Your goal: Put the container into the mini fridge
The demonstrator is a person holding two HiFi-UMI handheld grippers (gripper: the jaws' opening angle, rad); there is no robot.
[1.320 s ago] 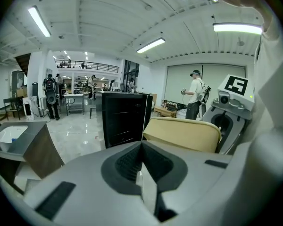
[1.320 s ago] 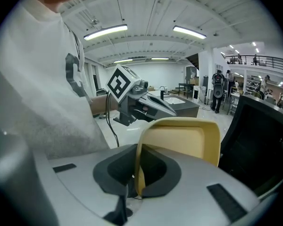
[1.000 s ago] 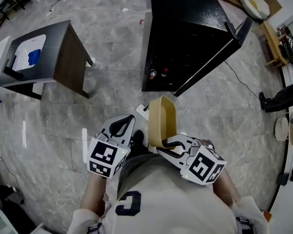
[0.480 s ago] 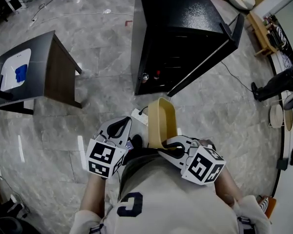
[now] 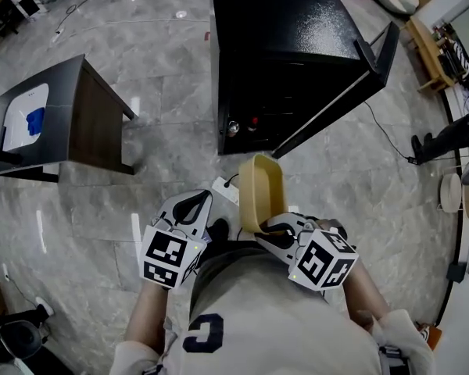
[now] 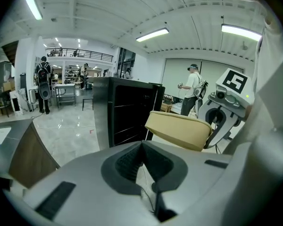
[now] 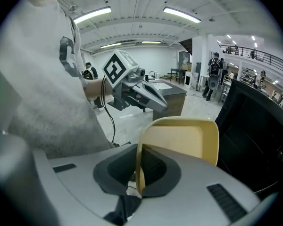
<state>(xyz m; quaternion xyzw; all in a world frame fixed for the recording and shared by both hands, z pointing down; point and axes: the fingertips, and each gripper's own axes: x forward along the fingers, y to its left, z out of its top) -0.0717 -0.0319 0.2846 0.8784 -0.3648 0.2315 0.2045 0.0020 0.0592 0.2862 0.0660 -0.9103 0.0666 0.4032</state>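
Container point(image 5: 262, 187), tan, is pinched by its rim in the right tool point(image 5: 270, 226); left tool point(image 5: 207, 198) is pressed together, empty.

Glossy grey marble floor point(image 5: 172, 53) — veined, catching lamp glare; a dark side table point(image 5: 94, 127) at left; white ceiling point(image 6: 108, 13) — long strip lights point(image 6: 152, 34).

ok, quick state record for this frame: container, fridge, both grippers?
container: tan, off the floor, held by its rim
right gripper: jaws shut on container
left gripper: jaws together, nothing between them
mini fridge: black, on the floor ahead of the container
door: open
task status: container not yet inside the mini fridge
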